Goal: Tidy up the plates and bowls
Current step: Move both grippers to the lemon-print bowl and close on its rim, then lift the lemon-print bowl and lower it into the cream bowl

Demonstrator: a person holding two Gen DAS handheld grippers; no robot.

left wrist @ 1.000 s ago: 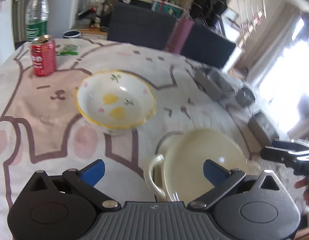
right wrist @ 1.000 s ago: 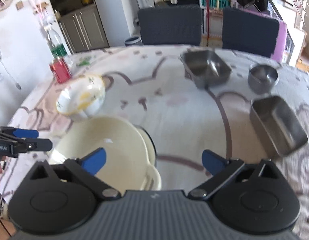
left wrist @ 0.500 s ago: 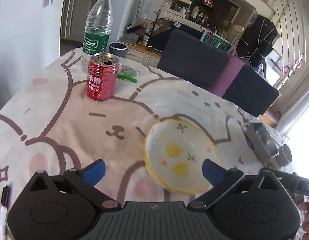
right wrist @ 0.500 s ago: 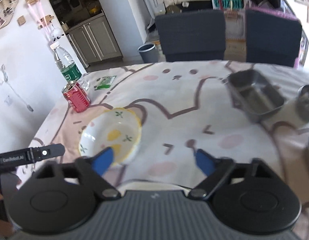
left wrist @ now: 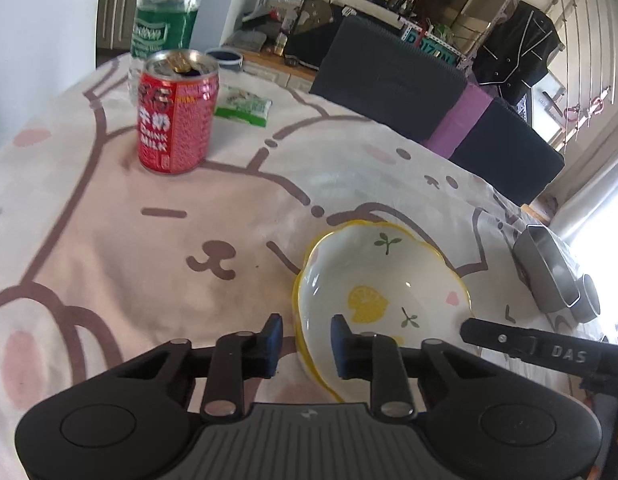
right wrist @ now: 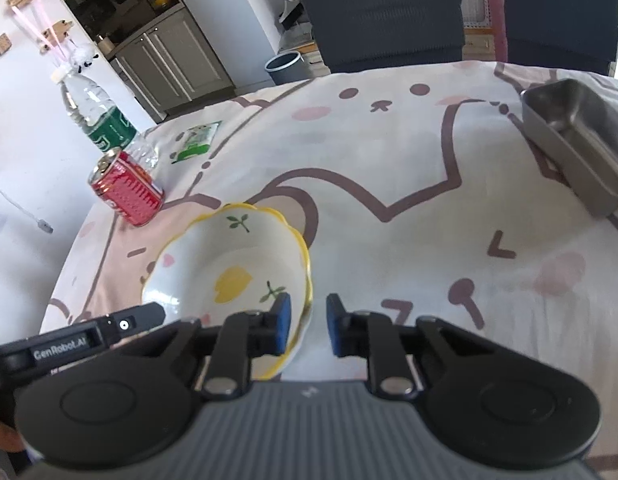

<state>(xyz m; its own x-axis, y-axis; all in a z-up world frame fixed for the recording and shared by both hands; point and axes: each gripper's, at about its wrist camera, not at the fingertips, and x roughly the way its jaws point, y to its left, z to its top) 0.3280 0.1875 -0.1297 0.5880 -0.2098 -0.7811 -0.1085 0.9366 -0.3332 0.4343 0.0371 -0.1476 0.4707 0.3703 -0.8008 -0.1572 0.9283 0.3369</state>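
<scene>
Both tongs, left (left wrist: 305, 344) and right (right wrist: 307, 330), just narrowed astride opposite rims of the lemon-print bowl (left wrist: 383, 292) near the milk can (left wrist: 175, 114), pads seemingly not pressing; steel containers (right wrist: 577, 140) still unsorted.

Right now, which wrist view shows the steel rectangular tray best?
The right wrist view: the steel tray sits large at the right edge, open interior and rim visible, though cropped. The left wrist view shows it only small and foreshortened at far right, against window glare.
</scene>
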